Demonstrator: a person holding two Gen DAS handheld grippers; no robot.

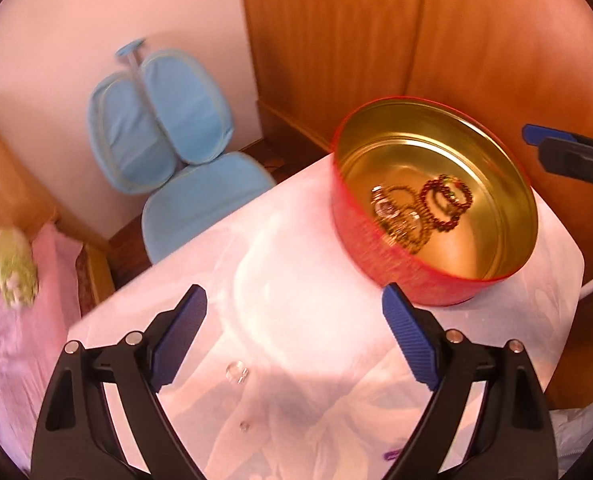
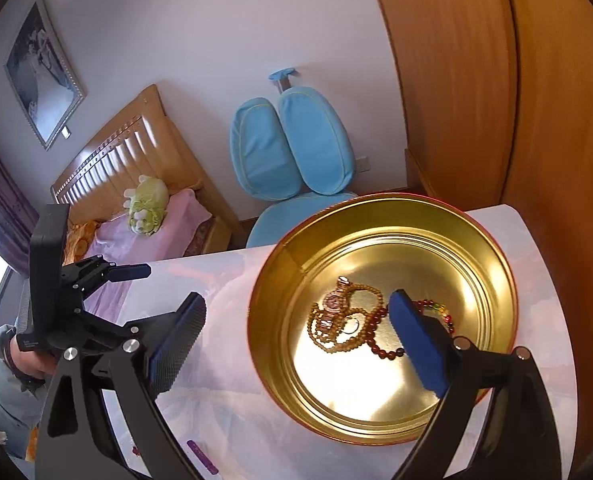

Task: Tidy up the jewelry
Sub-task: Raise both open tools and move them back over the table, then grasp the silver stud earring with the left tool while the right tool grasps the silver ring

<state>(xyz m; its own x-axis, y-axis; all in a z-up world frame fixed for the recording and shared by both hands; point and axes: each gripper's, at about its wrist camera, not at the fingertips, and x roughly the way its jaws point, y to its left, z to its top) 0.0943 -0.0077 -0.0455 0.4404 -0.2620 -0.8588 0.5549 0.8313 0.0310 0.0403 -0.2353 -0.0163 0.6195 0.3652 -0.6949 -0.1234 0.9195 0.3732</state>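
Both jaws gape empty: left gripper [image 1: 294, 300] above the table [image 1: 296, 240], a clear ring [image 1: 237, 372] below it; the tin [image 2: 380, 320] under the right gripper [image 2: 296, 312].

A small table [image 1: 296, 240] covered with a pale, faintly patterned cloth [image 2: 216, 400]. A round red tin [image 1: 376, 256] with a gold inside stands on it toward the far right corner. On the bare cloth near the front lie a small clear ring [image 1: 237, 372], a tiny clear piece [image 1: 243, 426], and a short purple strip [image 2: 202, 456] at the front edge.
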